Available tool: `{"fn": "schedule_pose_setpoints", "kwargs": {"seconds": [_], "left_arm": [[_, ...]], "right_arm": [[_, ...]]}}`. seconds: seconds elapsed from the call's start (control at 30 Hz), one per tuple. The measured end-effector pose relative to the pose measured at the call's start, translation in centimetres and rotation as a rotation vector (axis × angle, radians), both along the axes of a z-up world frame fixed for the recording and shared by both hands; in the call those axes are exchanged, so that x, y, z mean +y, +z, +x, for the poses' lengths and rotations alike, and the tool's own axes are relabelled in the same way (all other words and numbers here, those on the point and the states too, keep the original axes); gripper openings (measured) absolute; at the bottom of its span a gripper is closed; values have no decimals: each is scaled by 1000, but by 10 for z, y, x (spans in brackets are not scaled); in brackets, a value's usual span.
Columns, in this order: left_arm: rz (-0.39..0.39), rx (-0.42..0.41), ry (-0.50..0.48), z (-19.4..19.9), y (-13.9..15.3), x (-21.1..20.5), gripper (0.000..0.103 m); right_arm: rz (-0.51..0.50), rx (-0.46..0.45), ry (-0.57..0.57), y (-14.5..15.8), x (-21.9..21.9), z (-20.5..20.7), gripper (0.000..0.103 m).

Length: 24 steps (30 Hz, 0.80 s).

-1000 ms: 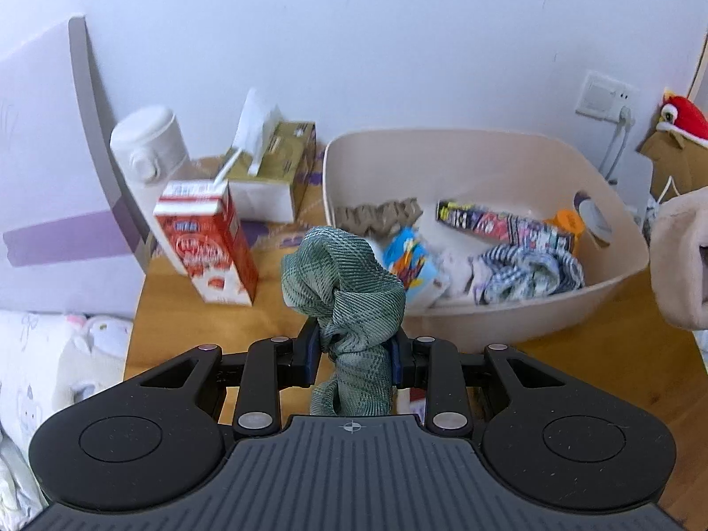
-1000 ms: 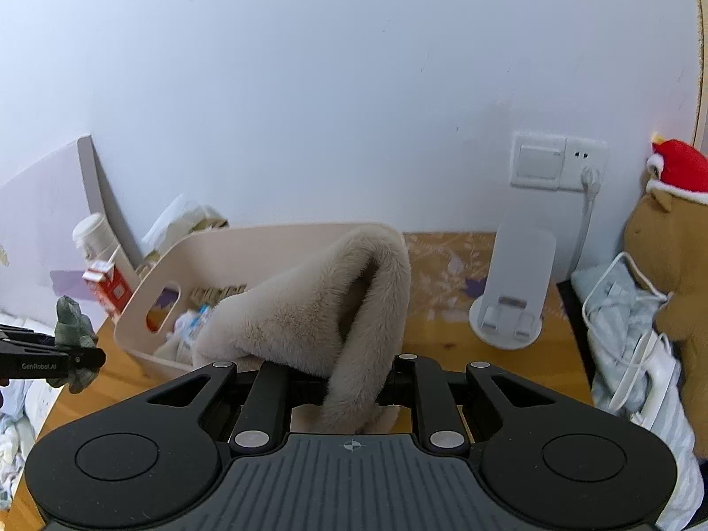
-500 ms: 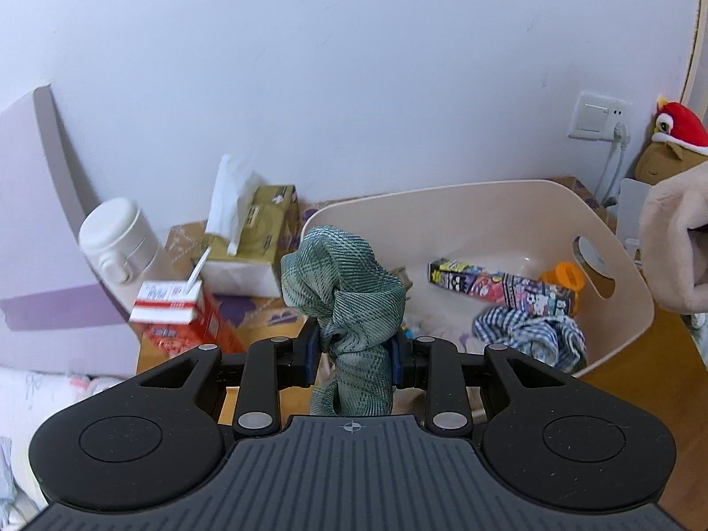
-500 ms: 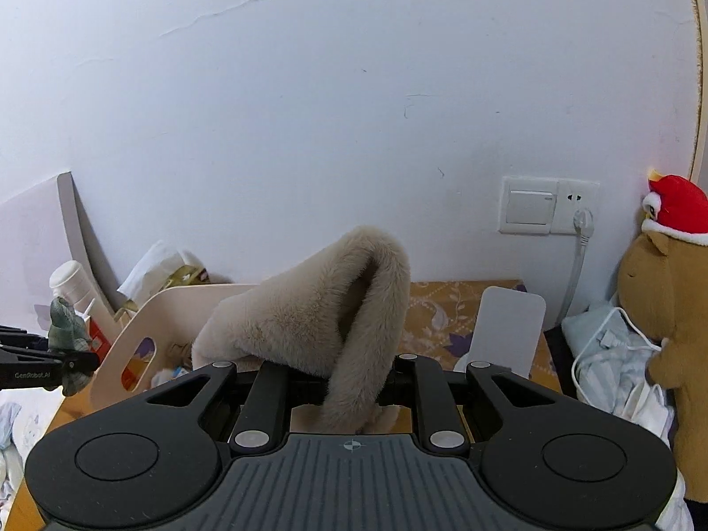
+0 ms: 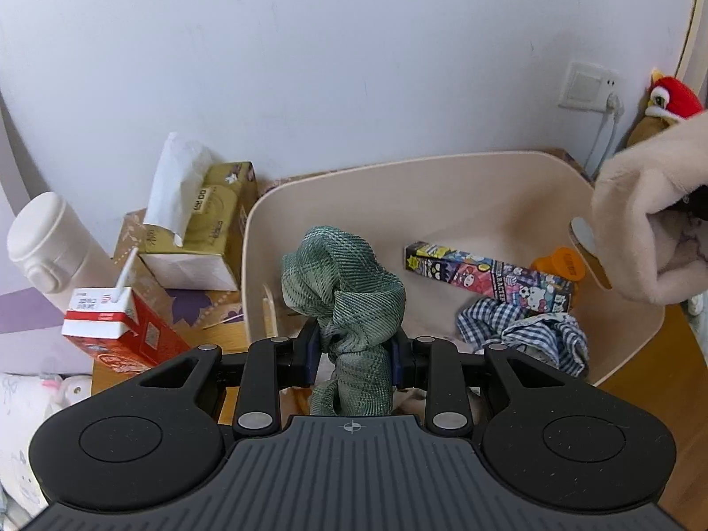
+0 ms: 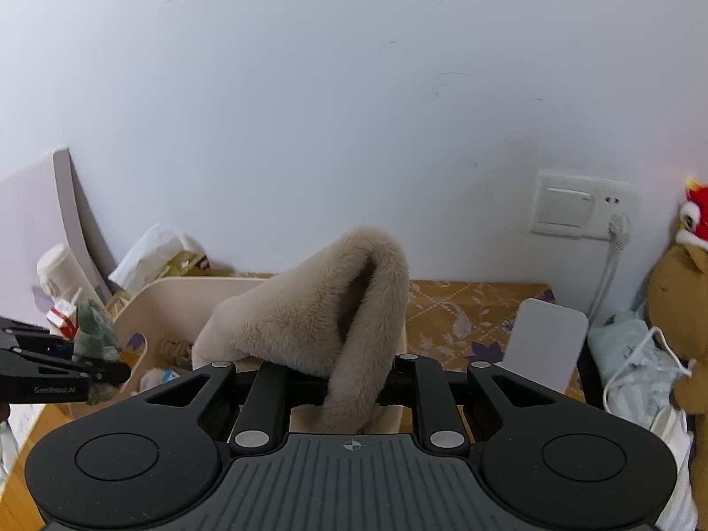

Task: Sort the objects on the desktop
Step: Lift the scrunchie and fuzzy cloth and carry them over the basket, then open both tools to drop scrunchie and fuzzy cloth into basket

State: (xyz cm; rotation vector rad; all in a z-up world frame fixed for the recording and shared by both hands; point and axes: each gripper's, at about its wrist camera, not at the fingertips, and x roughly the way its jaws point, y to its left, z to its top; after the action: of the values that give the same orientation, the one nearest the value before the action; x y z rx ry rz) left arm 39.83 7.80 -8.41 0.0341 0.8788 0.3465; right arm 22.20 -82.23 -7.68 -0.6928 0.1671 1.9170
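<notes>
green plaid cloth [image 5: 349, 292] bunched, above bin [image 5: 442, 186] | beige furry cloth [image 6: 318, 309] draped

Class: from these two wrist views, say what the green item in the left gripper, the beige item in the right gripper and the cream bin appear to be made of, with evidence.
Green cloth: woven fabric, matt; visible twill weave and soft folds.
Beige item: plush or faux fur; fuzzy pile, drapes limply.
Cream bin: probably moulded plastic; smooth, rigid walls with rounded corners and a cut-out handle.

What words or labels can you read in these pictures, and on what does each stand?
"GenRobot.AI": side of the left gripper.
Tissue box: print unreadable.
Milk carton: print too small.
Cartoon box in the bin: letters blurred.
Orange cap: embossed, unreadable.
</notes>
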Motion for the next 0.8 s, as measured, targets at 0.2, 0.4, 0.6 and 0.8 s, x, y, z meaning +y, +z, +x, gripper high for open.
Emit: {"fn": "schedule_pose_setpoints", "kwargs": {"seconds": [0.2, 0.4, 0.6, 0.8], "left_arm": [[10, 33, -17, 10, -11, -5, 30], [34, 61, -32, 15, -18, -11, 31], [61, 72, -42, 12, -17, -16, 55], [133, 27, -65, 1, -7, -27, 75]], "right_arm": [[-47, -34, 29, -13, 13, -11, 18], [-106, -39, 41, -23, 20, -12, 24], [-111, -35, 53, -25, 15, -12, 47], [-97, -8, 38, -18, 4, -12, 76]]}}
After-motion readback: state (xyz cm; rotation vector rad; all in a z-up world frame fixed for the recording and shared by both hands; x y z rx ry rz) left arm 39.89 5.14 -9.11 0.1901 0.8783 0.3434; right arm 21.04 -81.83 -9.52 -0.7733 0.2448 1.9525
